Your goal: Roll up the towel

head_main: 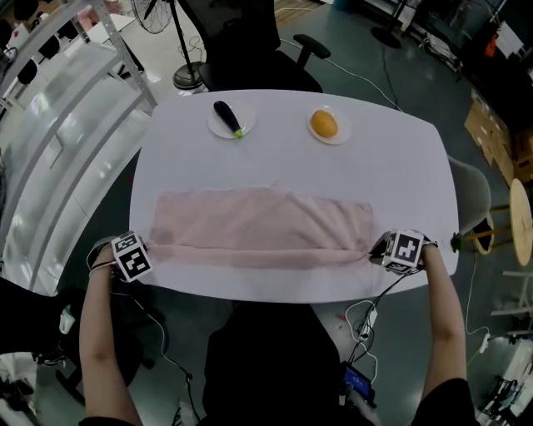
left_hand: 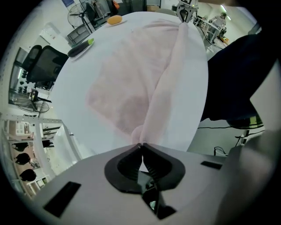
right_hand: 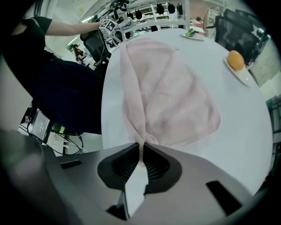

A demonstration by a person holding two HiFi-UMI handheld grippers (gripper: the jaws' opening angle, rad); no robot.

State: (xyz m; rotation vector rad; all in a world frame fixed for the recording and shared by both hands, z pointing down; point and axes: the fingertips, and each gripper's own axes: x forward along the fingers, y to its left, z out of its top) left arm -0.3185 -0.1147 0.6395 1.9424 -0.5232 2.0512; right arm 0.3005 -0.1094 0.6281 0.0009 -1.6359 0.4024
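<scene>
A pale pink towel (head_main: 262,226) lies spread across the white table (head_main: 283,158), its near edge turned over into a narrow roll that runs from one gripper to the other. My left gripper (head_main: 148,250) pinches the roll's left end, jaws shut on the cloth (left_hand: 141,134). My right gripper (head_main: 376,252) holds the roll's right end, jaws shut on the cloth (right_hand: 141,143). Both grippers point down near the table's front edge. In the left gripper view the roll (left_hand: 169,74) stretches away to the other gripper (left_hand: 186,12).
A dark eggplant on a small white plate (head_main: 231,121) sits at the table's far side, left of an orange on another plate (head_main: 326,126). A black office chair (head_main: 250,50) stands behind the table. A metal rack (head_main: 58,125) is at the left.
</scene>
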